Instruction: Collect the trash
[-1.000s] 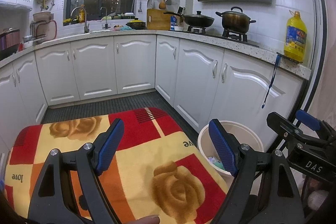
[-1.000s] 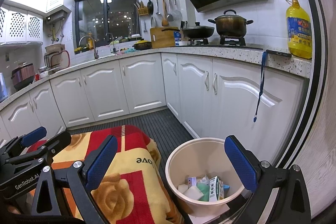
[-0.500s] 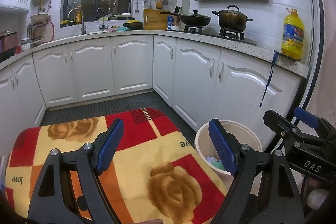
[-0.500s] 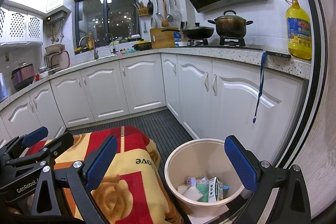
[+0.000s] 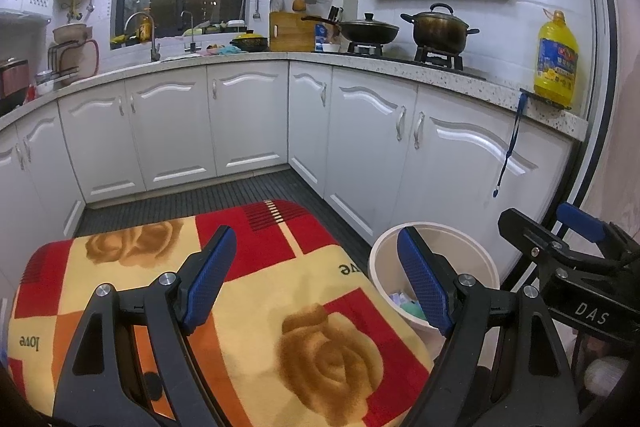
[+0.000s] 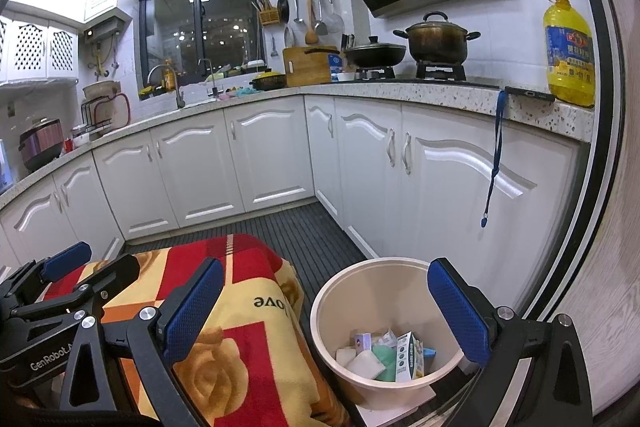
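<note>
While both tongs (image 5: pixel 316 279) (image 6: pixel 332 311) gape empty, the cream bin (image 6: pixel 340 291) holds cartons and crumpled scraps.

a kitchen corner around the speckled surface (image 6: pixel 420 95)

on the surface stands a yellow oil bottle (image 6: pixel 568 55) at the right end, with a dark flat device (image 6: pixel 528 93) just beside it and a blue strap (image 6: pixel 493 163) hanging down from it over the white cabinet doors (image 6: pixel 272 155). further left along the surface sit a brown pot (image 6: pixel 437 39), a lidded black pan (image 6: pixel 374 54) and a wooden cutting board (image 6: pixel 308 67). utensils (image 6: pixel 312 15) hang above the board. a rose-patterned blanket (image 5: pixel 288 311) lies below, before the cabinets.
</note>
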